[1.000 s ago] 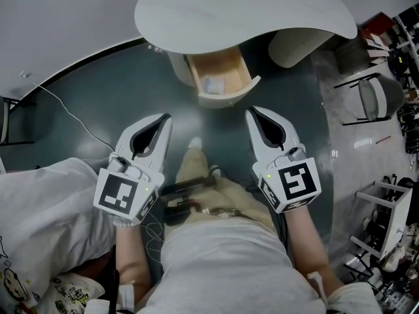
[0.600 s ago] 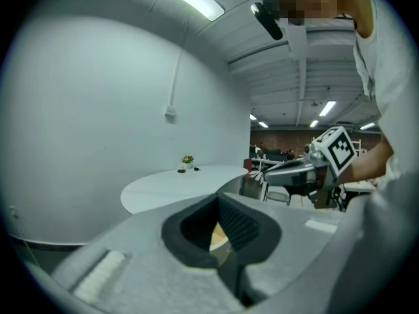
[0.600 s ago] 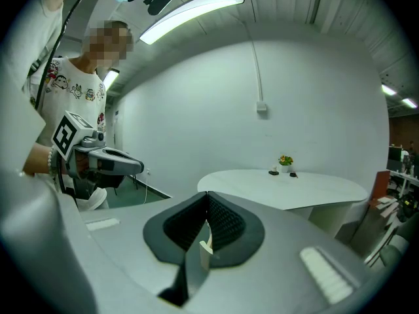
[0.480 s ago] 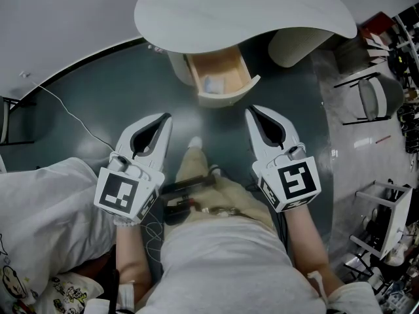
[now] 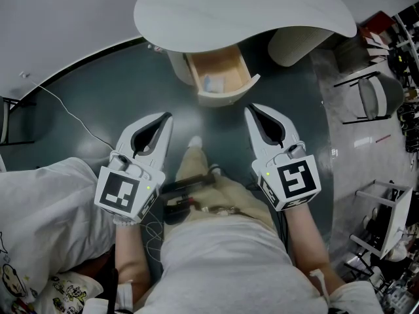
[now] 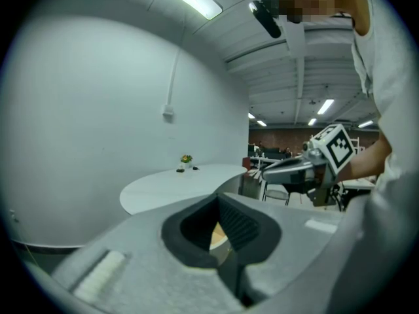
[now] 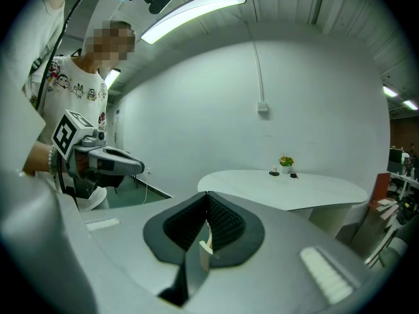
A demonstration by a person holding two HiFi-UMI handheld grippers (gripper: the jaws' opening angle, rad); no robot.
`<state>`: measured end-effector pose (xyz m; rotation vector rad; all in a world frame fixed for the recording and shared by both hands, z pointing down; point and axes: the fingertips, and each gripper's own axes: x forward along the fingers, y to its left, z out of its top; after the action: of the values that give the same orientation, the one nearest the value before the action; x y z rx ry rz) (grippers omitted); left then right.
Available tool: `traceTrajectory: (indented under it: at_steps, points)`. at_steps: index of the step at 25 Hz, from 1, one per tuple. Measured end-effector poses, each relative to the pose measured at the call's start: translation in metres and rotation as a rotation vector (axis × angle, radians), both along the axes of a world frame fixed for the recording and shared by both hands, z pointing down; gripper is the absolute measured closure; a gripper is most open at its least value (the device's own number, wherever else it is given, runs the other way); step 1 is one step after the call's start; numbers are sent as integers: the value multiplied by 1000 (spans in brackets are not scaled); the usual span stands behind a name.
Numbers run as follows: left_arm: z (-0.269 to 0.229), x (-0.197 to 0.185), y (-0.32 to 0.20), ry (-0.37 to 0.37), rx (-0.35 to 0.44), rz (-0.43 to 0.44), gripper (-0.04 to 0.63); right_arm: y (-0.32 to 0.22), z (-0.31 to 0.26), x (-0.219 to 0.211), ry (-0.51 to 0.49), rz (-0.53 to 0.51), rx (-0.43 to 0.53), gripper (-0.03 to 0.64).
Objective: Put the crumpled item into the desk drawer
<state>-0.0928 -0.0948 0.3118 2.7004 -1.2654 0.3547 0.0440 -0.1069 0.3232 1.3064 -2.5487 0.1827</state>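
Both tongs are held low in front of the person's body, pointing toward the desk. Left tongs (image 5: 165,118) have their jaws pressed together at the tips with nothing in the hollow behind them; its own view shows only a sliver of tan wood through that hollow. Right tongs (image 5: 249,111) are likewise closed and empty.

A round white desk (image 5: 242,8) fills the top of the head view. Below its near edge a wooden drawer (image 5: 226,98) stands pulled out toward the person. A small pale crumpled item (image 5: 213,84) lies inside it, on the drawer floor near the front wall.

Judging from this, the placing step looks done, with both tongs well back from the drawer. What seems left is closing it: one closed tip would need to meet the front panel squarely and push straight back under the desk.

Dark floor (image 5: 118,97) between tongs and drawer is open, so a straight reach looks unobstructed. The desk's overhang sits above the drawer's rear, so a low approach seems safer. A thin cable (image 5: 65,113) crosses the floor to the left, and a chair (image 5: 373,100) stands well off to the right, both apart from the drawer's path.
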Motion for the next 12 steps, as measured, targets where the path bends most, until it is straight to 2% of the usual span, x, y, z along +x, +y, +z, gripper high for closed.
traceTrajectory:
  at_steps: [12]
  points:
    - [-5, 1, -2, -8, 14, -2, 597, -3, -3, -2, -3, -1, 5, 612]
